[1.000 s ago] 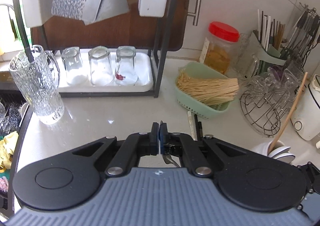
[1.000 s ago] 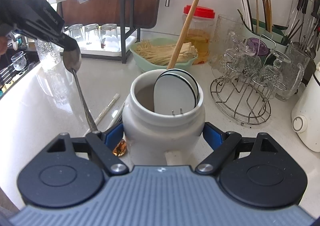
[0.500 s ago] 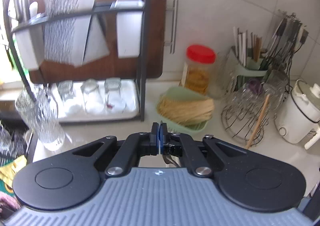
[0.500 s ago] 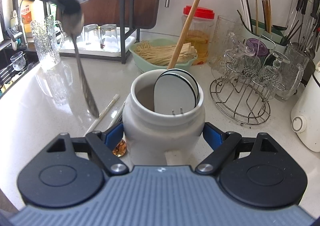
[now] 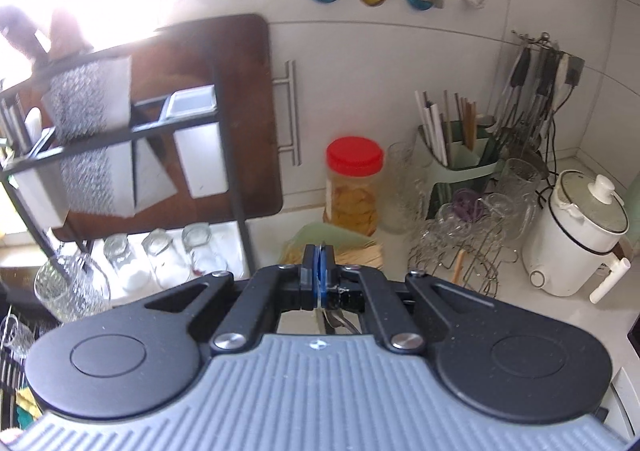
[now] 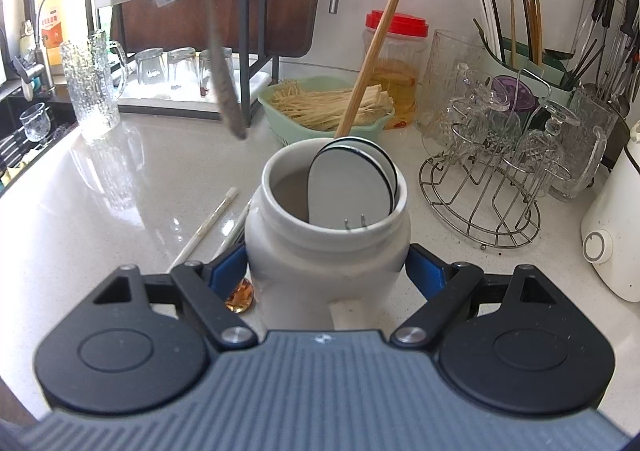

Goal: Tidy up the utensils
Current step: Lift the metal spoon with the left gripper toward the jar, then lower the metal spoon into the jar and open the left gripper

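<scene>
Speckled white bench [image 6: 120, 187] under a tiled kitchen wall is getting crowded with glasses and racks. Left claw [image 5: 319, 271] is pinching a metal spoon [image 6: 218, 51] by its bowl, handle dangling above the bench, left of the white crock [image 6: 326, 251] that the right claw [image 6: 326, 275] is clamping. Risk: the handle swinging, clipping the rim or wooden stick [image 6: 374, 47], or twisting loose.
</scene>
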Available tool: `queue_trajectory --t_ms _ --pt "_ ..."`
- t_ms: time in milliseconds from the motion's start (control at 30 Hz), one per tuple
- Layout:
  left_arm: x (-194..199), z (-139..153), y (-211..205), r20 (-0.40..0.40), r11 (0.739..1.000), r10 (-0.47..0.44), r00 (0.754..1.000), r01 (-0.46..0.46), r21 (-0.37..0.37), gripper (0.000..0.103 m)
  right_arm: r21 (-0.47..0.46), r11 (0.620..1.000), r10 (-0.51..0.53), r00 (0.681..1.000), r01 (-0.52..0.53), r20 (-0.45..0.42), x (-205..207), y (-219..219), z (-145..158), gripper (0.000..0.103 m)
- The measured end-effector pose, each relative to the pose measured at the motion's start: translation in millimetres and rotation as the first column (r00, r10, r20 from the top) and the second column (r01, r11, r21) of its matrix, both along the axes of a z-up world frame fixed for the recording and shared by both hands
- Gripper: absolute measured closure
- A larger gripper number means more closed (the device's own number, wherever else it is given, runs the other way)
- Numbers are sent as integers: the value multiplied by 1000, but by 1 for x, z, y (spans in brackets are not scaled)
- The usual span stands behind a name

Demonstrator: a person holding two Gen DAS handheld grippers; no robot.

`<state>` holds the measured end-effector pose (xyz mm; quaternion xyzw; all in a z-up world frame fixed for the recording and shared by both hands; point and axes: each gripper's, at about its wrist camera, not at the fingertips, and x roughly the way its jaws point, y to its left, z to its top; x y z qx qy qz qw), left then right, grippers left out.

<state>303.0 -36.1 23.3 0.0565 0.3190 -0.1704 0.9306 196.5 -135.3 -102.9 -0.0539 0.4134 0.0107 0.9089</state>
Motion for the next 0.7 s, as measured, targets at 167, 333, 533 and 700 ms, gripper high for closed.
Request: queue_trajectory --t_ms 167,333,533,700 --pt "-3 -2 -18 10 999 -37 999 36 24 102 2 1000 0 1000 0 6 -1 0 0 15" --pt "-6 -19 -34 20 996 -77 997 76 52 102 6 1000 -1 1000 1 9 -1 -1 0 15" --pt "-10 -39 -50 3 988 -118 993 117 101 102 14 1000 -2 1000 1 13 -2 -2 0 15" --pt "-10 -50 -56 -35 984 -141 989 144 110 102 19 1000 3 1000 -3 20 -3 -3 -1 15"
